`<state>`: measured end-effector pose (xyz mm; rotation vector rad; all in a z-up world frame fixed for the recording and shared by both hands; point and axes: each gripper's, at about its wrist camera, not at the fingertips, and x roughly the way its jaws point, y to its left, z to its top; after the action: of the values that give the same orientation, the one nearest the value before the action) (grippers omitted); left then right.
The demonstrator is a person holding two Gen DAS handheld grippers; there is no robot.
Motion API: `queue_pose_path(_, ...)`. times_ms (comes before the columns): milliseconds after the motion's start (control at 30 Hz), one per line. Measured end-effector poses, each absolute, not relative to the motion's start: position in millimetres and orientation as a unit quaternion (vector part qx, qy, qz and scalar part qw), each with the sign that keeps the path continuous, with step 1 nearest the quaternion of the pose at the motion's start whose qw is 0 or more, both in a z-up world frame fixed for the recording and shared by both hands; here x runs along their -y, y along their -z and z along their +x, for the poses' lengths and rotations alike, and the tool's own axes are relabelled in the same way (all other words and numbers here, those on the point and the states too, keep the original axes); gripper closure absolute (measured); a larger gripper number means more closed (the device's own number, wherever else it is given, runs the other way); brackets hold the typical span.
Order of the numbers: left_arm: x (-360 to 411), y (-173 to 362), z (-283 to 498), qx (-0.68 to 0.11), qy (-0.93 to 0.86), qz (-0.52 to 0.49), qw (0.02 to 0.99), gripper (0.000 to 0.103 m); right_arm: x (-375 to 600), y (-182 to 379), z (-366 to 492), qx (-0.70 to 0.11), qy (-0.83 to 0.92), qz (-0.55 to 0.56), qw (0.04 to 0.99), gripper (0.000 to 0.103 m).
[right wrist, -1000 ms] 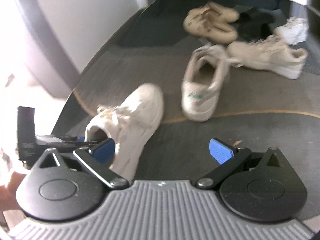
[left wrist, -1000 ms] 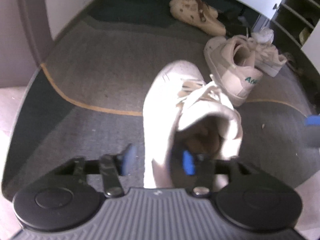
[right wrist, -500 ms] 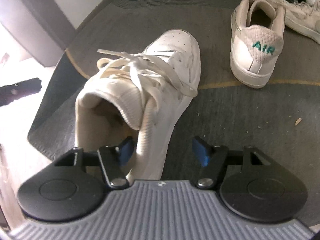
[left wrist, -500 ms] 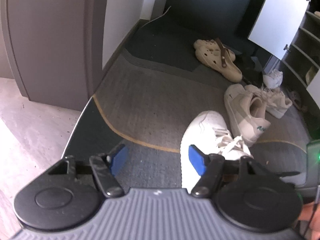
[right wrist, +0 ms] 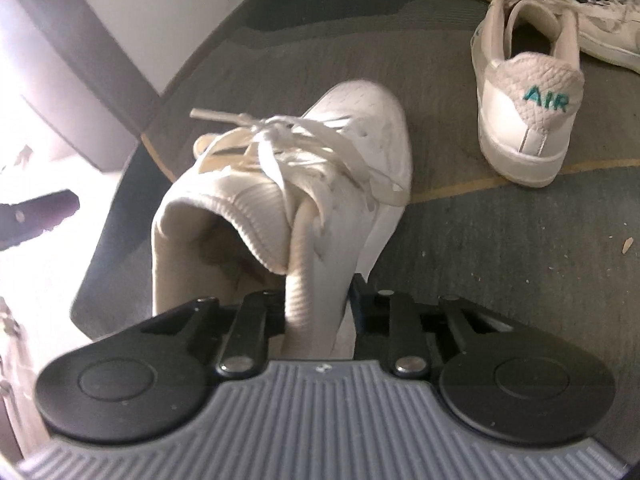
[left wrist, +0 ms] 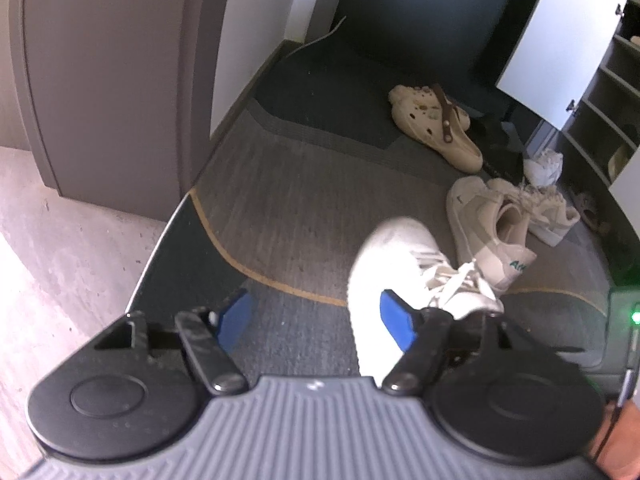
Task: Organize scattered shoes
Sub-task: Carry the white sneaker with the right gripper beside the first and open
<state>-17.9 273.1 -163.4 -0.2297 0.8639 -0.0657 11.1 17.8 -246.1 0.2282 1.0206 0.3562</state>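
Observation:
A white lace-up sneaker (left wrist: 392, 256) lies on the grey rug, toe pointing away. My right gripper (right wrist: 316, 308) has its jaws closing on the right side wall of the sneaker (right wrist: 352, 140) at the collar, one finger inside the opening and one outside, pads pressing on it. My left gripper (left wrist: 316, 316) hangs above the rug just left of the sneaker, jaws opening, with nothing between the blue pads (left wrist: 394, 320). A beige sneaker marked AIR (right wrist: 520, 100) stands farther right.
A second beige sneaker (left wrist: 548, 208), a pair of cream clogs (left wrist: 436, 128) and a dark shoe (left wrist: 500, 140) lie farther back. An open white cabinet door (left wrist: 560, 36) and shoe shelves (left wrist: 608, 112) stand at right. A grey door panel (left wrist: 100, 80) rises at left.
The right gripper came down over the white sneaker and closed on its collar wall. The left gripper let go of that sneaker, drew back and up to its left, and spread wider.

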Motion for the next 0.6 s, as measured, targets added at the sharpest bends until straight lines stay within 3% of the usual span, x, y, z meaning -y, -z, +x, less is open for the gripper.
queue_pose_path(233,-287,150,-18,-0.4,0.021,-0.119,0.909,0.03,-49,221,17,-0.47,-0.199,0.138,0.849,0.085)
queue_pose_path(600,-310,121,-14,-0.357,0.003,-0.126,0.925,0.027,-103,243,26,-0.501,-0.155,0.171,0.834,0.085)
